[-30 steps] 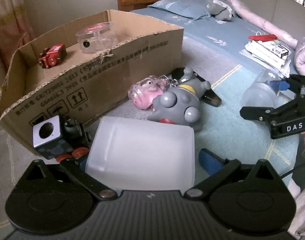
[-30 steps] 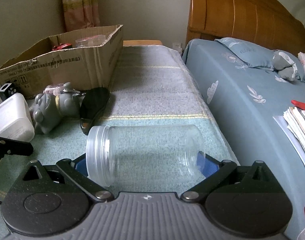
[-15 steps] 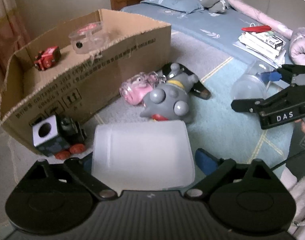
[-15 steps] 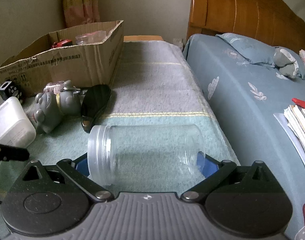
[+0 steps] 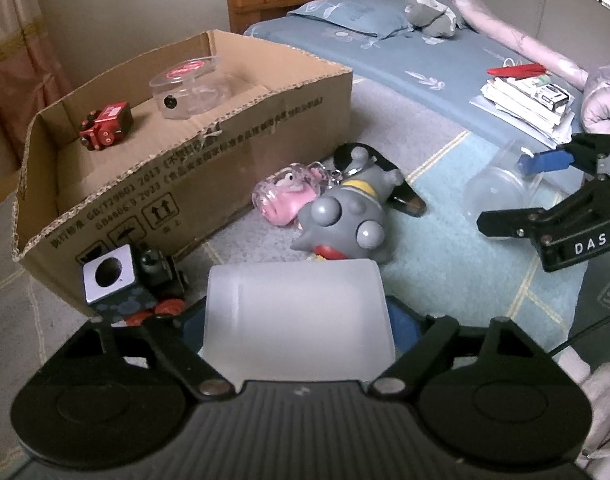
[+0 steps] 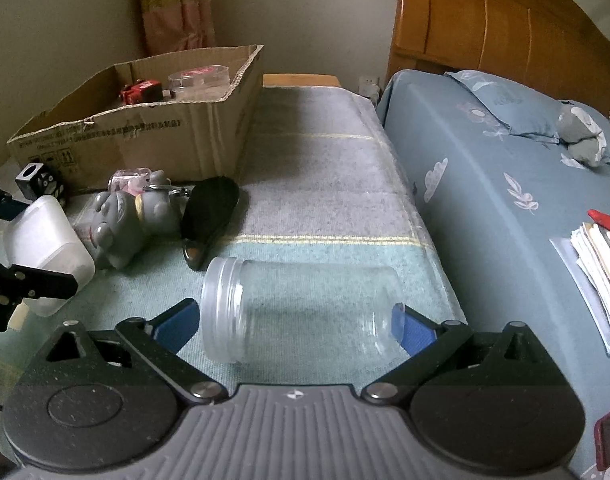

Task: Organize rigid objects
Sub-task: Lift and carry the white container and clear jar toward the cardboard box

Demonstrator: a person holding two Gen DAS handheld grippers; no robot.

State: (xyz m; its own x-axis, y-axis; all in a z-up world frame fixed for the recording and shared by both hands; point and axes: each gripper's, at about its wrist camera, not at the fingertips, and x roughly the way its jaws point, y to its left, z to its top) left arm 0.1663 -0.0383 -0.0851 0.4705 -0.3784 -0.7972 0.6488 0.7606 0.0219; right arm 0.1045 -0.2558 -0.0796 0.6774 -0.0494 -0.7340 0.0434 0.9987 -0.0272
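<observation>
My left gripper (image 5: 297,320) is shut on a frosted white plastic container (image 5: 299,320) and holds it above the rug; it also shows in the right wrist view (image 6: 49,248). My right gripper (image 6: 297,320) is shut on a clear plastic jar (image 6: 301,312) lying sideways, mouth to the left; the jar also shows in the left wrist view (image 5: 501,188). An open cardboard box (image 5: 209,152) stands at the back left, with a red toy (image 5: 105,126) and a clear lidded tub (image 5: 193,84) inside.
On the rug by the box lie a grey toy figure (image 5: 345,220), a pink keychain toy (image 5: 285,196), a black oval object (image 6: 211,208) and a black toy train with a cube (image 5: 129,280). A bed (image 6: 505,184) with papers (image 5: 525,108) is on the right.
Both grippers have risen with their loads. The left one has lifted the white container higher and pulled back a little from the box; the jar stays gripped.
</observation>
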